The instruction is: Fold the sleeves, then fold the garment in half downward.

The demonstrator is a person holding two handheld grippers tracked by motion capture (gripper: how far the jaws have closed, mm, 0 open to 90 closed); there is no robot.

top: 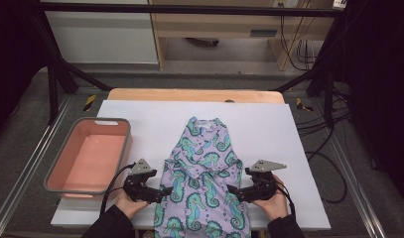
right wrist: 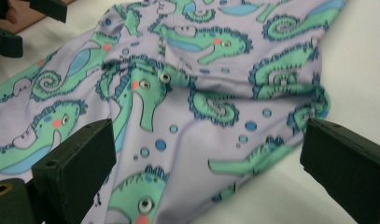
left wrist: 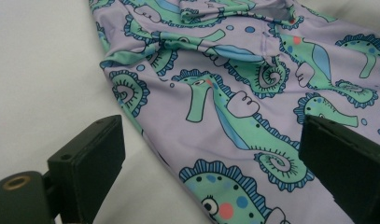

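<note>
Flanking the seahorse-print garment (top: 202, 173), the left gripper (top: 162, 192) and right gripper (top: 233, 190) each hover at a side edge with jaws wide and nothing held. The garment lies lengthwise in the middle of the white sheet (top: 269, 124) covering the counter, its lower end hanging over the near edge. This looks like the start of a fold: next, each pair of jaws needs to close on a side hem. A pink bin (top: 121, 148) with a grey rim sits at the left; dark frame posts and cables surround the counter.
</note>
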